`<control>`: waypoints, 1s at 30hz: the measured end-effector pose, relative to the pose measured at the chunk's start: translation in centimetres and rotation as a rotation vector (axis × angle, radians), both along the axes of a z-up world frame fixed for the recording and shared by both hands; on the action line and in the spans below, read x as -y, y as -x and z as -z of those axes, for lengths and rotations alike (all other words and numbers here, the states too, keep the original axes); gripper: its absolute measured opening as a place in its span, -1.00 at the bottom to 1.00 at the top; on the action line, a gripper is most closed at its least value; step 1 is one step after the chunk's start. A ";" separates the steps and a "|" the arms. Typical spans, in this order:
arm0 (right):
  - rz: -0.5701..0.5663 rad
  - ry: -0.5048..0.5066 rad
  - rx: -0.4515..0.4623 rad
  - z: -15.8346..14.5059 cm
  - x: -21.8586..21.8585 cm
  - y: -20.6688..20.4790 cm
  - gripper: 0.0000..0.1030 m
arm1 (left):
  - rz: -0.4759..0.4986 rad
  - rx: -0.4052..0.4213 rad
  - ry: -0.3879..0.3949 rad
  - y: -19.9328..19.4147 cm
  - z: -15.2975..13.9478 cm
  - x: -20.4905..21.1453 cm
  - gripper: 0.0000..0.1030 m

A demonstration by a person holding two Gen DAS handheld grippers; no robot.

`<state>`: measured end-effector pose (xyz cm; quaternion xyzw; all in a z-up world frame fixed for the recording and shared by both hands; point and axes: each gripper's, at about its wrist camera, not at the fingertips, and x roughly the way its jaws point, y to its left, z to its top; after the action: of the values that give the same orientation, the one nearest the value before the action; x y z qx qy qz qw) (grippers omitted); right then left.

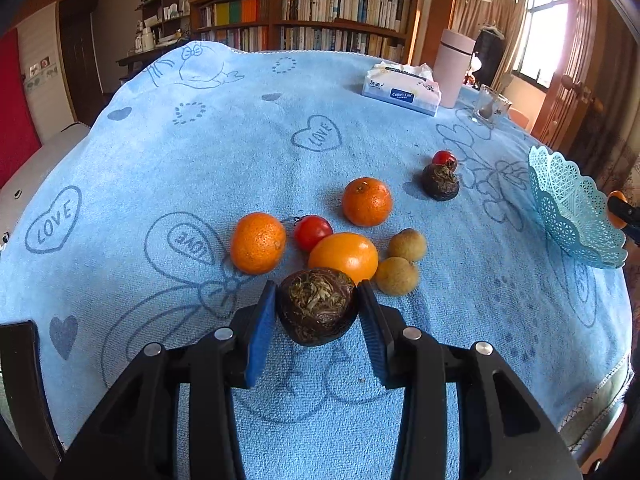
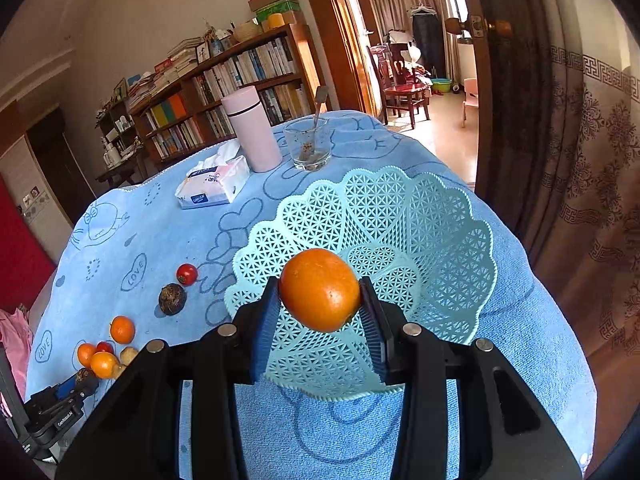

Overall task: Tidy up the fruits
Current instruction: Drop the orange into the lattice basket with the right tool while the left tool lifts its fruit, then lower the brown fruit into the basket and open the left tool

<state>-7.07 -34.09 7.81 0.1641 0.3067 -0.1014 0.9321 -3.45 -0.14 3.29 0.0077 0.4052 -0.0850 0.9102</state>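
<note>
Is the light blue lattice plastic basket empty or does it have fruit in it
Empty. The light blue lattice plastic basket shows only bare lattice inside; the smooth orange fruit sits gripped in the right gripper, in front of it.

Blue-clothed table [image 1: 280, 92], loose fruit [image 1: 367, 201], basket [image 2: 452, 216], tissues [image 2: 214, 186]

the blue cloth [image 1: 200, 152] on the worktop carries "love" inside printed hearts, and the tissue pack [image 1: 402, 90] at one o'clock reads "colorlife".

Two close wrist views, shared tablecloth [image 1: 360, 128]
</note>
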 end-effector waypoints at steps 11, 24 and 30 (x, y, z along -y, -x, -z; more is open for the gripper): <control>0.142 0.025 0.056 0.4 4.1 2.0 0.25 | 0.079 0.026 -0.012 0.0 -2.2 4.4 -0.21; 0.219 0.046 0.090 -0.6 7.1 4.9 0.26 | 0.323 0.069 0.035 -1.4 -5.6 16.0 -0.21; 0.268 0.034 0.089 -0.7 8.8 6.2 0.27 | 0.467 0.070 0.047 -1.7 -6.1 23.1 -0.21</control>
<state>-13.28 -42.94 8.55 0.1922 0.2385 -0.2228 0.9255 -1.71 -23.23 9.34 0.0831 0.3586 -0.3022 0.8793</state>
